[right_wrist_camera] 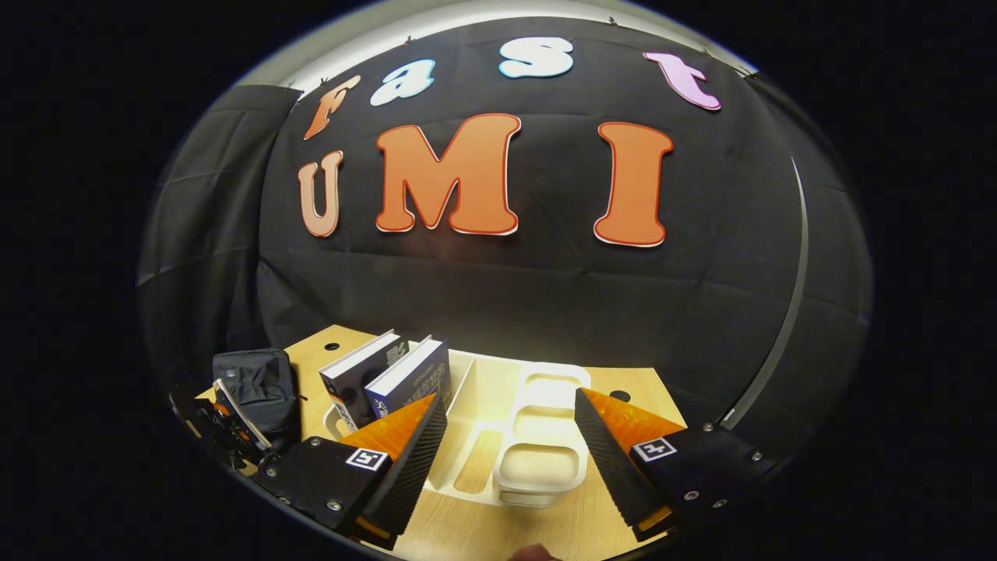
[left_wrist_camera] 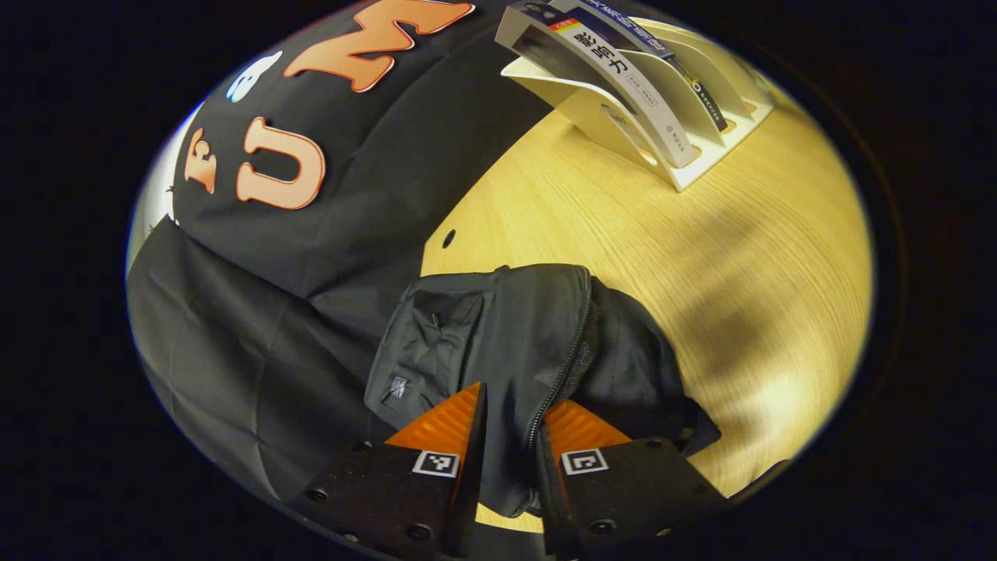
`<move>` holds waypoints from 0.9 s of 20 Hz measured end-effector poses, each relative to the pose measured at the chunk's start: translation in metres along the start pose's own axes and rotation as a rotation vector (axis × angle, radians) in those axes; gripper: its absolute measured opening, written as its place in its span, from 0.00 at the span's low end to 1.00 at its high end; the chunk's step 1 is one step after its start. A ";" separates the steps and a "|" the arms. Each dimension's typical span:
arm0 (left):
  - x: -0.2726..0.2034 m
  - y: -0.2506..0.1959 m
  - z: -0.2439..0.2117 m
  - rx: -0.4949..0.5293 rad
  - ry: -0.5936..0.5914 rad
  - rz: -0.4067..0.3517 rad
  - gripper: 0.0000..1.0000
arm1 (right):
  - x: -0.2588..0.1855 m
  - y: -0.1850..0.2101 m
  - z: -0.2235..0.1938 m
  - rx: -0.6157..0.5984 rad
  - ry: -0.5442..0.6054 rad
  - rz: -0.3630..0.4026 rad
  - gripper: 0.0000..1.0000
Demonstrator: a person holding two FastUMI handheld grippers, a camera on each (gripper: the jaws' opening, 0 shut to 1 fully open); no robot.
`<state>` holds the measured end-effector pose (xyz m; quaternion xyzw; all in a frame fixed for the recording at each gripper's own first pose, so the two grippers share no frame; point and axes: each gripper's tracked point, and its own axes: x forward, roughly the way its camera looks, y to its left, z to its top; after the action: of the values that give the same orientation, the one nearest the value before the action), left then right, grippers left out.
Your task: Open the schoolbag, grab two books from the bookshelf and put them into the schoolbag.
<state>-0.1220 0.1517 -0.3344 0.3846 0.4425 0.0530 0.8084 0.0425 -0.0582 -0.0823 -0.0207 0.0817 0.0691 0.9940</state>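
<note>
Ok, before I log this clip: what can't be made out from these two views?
- Left gripper view: whether the schoolbag is unzipped; its folds and the left gripper cover the zip's lower end.
- Left gripper view: the book tops in the bookshelf, cut off by the image edge.
- Right gripper view: the left gripper beside the schoolbag, too small and dark to read.
- Right gripper view: the bookshelf's near end, behind the right gripper.

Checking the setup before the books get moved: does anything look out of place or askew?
Nothing stands out. The schoolbag lies slumped on the table, the left tongs around its zipper edge; two books lean in the bookshelf.
</note>
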 end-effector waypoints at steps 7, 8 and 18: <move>-0.005 0.022 0.004 0.011 0.010 -0.243 0.12 | 0.001 0.044 0.004 -0.032 0.067 -0.050 0.98; -0.006 0.027 0.008 0.004 -0.006 -0.280 0.12 | 0.003 0.053 0.003 -0.039 0.089 -0.062 0.98; -0.004 0.084 0.021 0.029 -0.034 -0.578 0.07 | 0.024 0.146 0.032 -0.052 0.227 -0.108 0.98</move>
<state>-0.0875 0.1966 -0.2694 0.2547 0.5210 -0.1923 0.7916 0.0504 0.0908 -0.0594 -0.0586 0.1908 0.0149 0.9798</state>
